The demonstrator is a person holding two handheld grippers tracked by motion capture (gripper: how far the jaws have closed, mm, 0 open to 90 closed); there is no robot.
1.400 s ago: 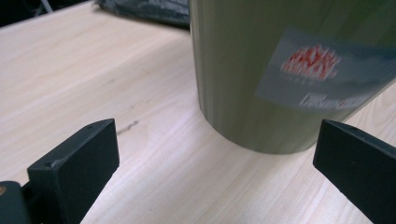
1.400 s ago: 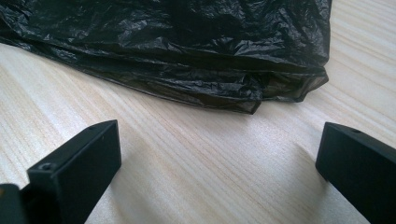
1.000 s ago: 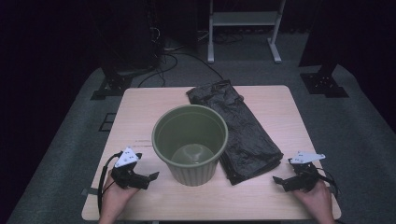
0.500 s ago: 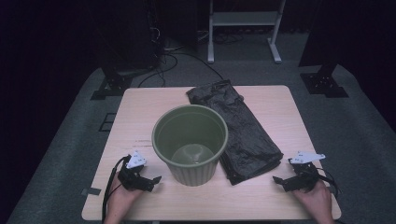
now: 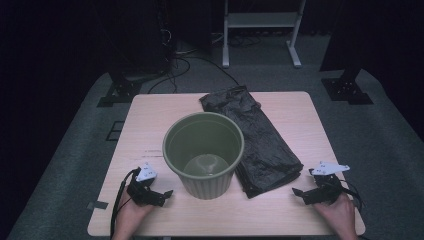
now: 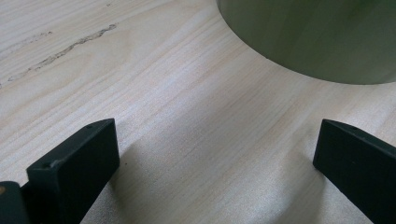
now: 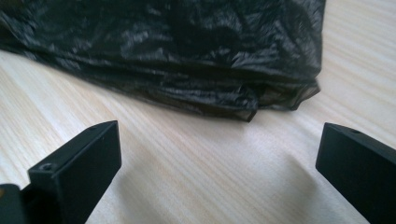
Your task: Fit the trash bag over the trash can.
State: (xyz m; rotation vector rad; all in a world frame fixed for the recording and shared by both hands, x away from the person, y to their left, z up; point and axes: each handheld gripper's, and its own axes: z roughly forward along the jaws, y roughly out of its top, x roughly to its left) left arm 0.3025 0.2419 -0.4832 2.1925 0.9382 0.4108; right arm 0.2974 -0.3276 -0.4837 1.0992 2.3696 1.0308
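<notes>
An olive-green ribbed bin (image 5: 204,152) stands upright and empty in the middle of the light wooden table (image 5: 150,120). A folded black plastic bag (image 5: 257,137) lies flat to its right, reaching toward the far edge. My left gripper (image 5: 167,194) rests low on the table just left of the bin's base, open, its jaws wide apart with bare wood between them and the bin's wall (image 6: 317,37) ahead. My right gripper (image 5: 298,194) sits near the front right corner, open, facing the bag's near folded edge (image 7: 196,93) a short way off.
Grey carpet surrounds the table. A white metal stand (image 5: 260,30) and black cables (image 5: 190,60) lie on the floor beyond the far edge, with dark equipment bases (image 5: 345,90) at both sides. Bare wood lies left of the bin and along the front edge.
My left gripper has slid right along the front of the table, closer to the bin's base. The right gripper, bin and bag have stayed put.
</notes>
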